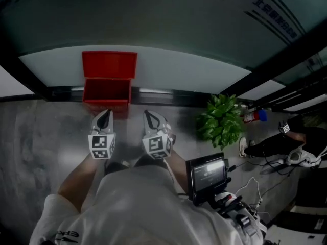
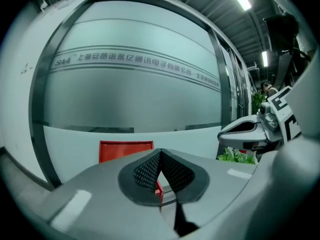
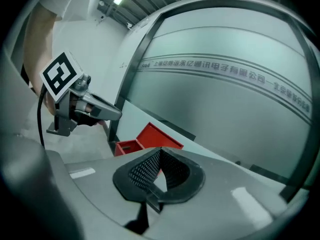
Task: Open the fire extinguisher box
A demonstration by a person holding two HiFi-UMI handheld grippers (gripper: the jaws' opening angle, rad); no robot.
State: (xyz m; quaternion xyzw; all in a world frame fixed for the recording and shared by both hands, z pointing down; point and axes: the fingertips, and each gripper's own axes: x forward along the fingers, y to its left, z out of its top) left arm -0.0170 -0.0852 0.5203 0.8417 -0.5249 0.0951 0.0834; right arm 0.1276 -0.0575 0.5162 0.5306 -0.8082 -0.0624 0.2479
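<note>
The red fire extinguisher box [image 1: 107, 95] stands on the floor against the frosted glass wall. Its lid [image 1: 109, 64] is raised upright against the glass and the inside looks empty. My left gripper [image 1: 104, 117] and right gripper [image 1: 150, 117] hang side by side in front of the box, apart from it. Both are shut with nothing between the pads. In the left gripper view my left gripper [image 2: 160, 154] points at the lid [image 2: 125, 150], and the right gripper [image 2: 245, 130] shows at the right. In the right gripper view my right gripper [image 3: 160, 151] has the box [image 3: 127, 146] beyond it.
A potted green plant [image 1: 220, 119] stands right of the box, with a fire extinguisher [image 1: 253, 116] lying behind it. Another person's legs and shoe [image 1: 265, 147] are at the far right. A small screen [image 1: 207, 172] with cables hangs at my right hip. Black frames divide the glass wall [image 1: 153, 24].
</note>
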